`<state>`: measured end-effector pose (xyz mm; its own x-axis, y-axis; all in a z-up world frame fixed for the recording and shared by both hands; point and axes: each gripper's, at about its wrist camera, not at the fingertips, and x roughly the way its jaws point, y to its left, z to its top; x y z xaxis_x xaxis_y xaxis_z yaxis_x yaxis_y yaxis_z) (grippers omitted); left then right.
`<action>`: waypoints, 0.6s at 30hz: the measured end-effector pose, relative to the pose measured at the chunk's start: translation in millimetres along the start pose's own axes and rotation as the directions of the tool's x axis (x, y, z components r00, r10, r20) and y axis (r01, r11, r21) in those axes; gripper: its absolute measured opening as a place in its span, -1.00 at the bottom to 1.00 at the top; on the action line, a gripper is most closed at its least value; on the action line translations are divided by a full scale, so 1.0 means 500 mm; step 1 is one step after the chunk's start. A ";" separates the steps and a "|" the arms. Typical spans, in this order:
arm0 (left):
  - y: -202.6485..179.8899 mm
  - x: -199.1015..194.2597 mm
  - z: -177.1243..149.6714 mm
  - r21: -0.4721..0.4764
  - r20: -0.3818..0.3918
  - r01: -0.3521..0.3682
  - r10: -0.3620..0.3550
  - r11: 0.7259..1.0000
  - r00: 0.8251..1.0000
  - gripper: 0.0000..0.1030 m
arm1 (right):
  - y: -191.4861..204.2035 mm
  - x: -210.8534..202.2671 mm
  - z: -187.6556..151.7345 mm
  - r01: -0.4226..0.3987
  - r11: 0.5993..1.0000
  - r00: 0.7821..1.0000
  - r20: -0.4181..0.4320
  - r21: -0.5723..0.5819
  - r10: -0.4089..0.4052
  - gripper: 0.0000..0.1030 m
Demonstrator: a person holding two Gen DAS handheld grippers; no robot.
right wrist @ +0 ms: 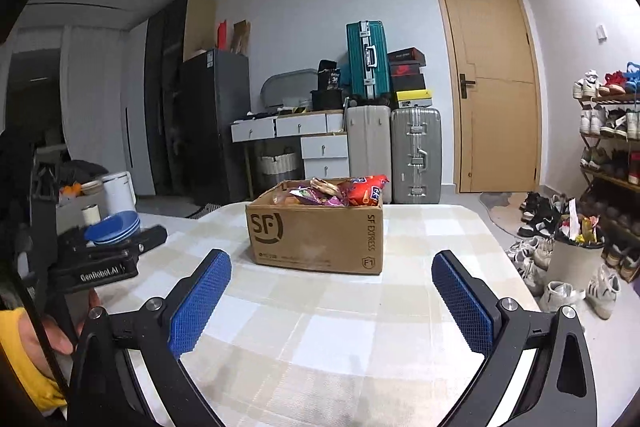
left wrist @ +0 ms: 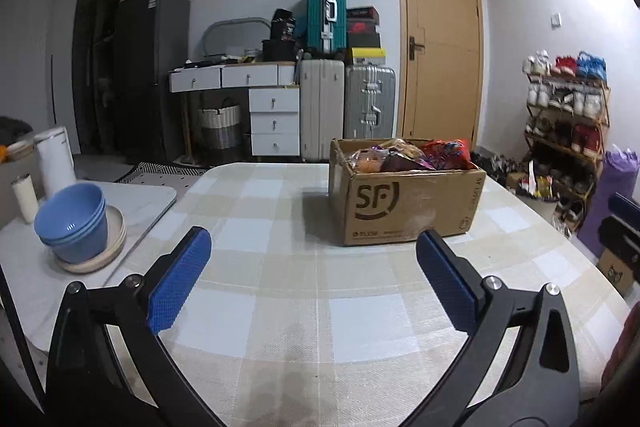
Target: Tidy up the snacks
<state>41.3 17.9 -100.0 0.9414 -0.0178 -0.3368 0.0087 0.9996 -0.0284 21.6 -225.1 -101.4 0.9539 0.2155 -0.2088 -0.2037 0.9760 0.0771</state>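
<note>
A brown cardboard box (left wrist: 404,203) marked SF stands on the checked tablecloth, filled with snack packets (left wrist: 408,155) in orange, purple and red. My left gripper (left wrist: 314,249) hovers over the cloth short of the box, open wide, nothing between its blue pads. In the right wrist view the same box (right wrist: 316,235) sits ahead with its snack packets (right wrist: 340,191) sticking out. My right gripper (right wrist: 332,275) is also open and holds nothing, a short way in front of the box. The left gripper's body (right wrist: 100,259) shows at that view's left edge, held by a hand (right wrist: 56,331).
Stacked blue bowls (left wrist: 74,223) on a plate sit at the table's left beside a white kettle (left wrist: 54,159) and a small cup (left wrist: 25,197). Suitcases (left wrist: 346,107), white drawers and a door stand behind. A shoe rack (left wrist: 564,131) and loose shoes (right wrist: 560,267) lie right.
</note>
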 end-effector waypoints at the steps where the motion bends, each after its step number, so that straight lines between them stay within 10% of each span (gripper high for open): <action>1: 0.001 0.012 -0.009 -0.003 -0.010 -0.006 0.006 1.000 1.000 0.99 | -0.001 0.001 -0.003 0.006 1.000 1.000 0.004 -0.005 -0.006 0.99; 18: -0.020 0.064 -0.023 0.053 -0.033 0.007 -0.006 0.999 0.999 0.99 | -0.004 0.034 -0.035 0.037 0.999 0.998 -0.048 -0.019 -0.038 0.99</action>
<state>67.6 7.0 -121.5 0.9296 -0.0241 -0.3678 0.0336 0.9992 0.0193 34.3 -223.1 -121.9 0.9491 0.1799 -0.2584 -0.1726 0.9837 0.0507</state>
